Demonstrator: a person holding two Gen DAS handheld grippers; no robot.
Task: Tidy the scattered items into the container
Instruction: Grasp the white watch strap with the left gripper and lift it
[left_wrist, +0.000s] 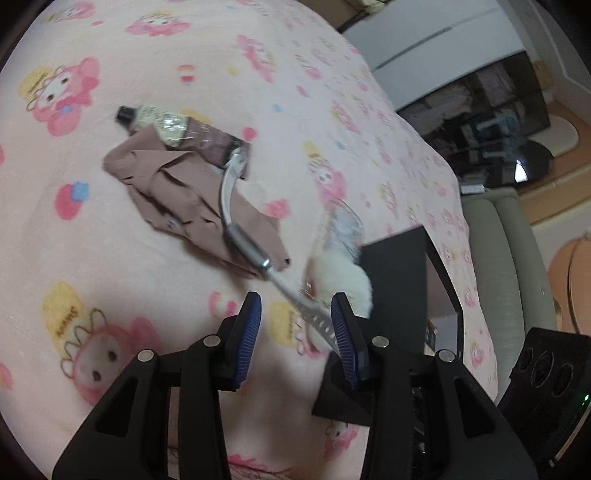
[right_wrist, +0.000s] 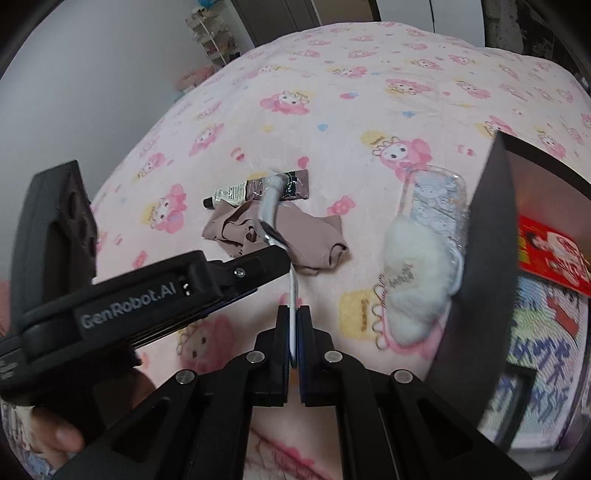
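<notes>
My right gripper (right_wrist: 294, 325) is shut on the thin end of a silver razor (right_wrist: 271, 206) and holds it above the bed. The razor also shows in the left wrist view (left_wrist: 236, 221), with its textured end between the jaws of my open left gripper (left_wrist: 295, 325); I cannot tell if they touch it. Under the razor lie a brown cloth (left_wrist: 184, 192) (right_wrist: 288, 236) and a cream tube (left_wrist: 177, 129) (right_wrist: 258, 190). A white fluffy item (right_wrist: 413, 280) (left_wrist: 343, 277) and a clear phone case (right_wrist: 436, 203) lie beside the black container (right_wrist: 480, 266) (left_wrist: 399, 266).
The pink cartoon blanket (left_wrist: 110, 258) covers the bed. The container holds a red packet (right_wrist: 550, 254). A beige cushion (left_wrist: 506, 277) and dark furniture (left_wrist: 498, 122) stand past the bed's edge. My left gripper's body (right_wrist: 110, 295) crosses the left of the right wrist view.
</notes>
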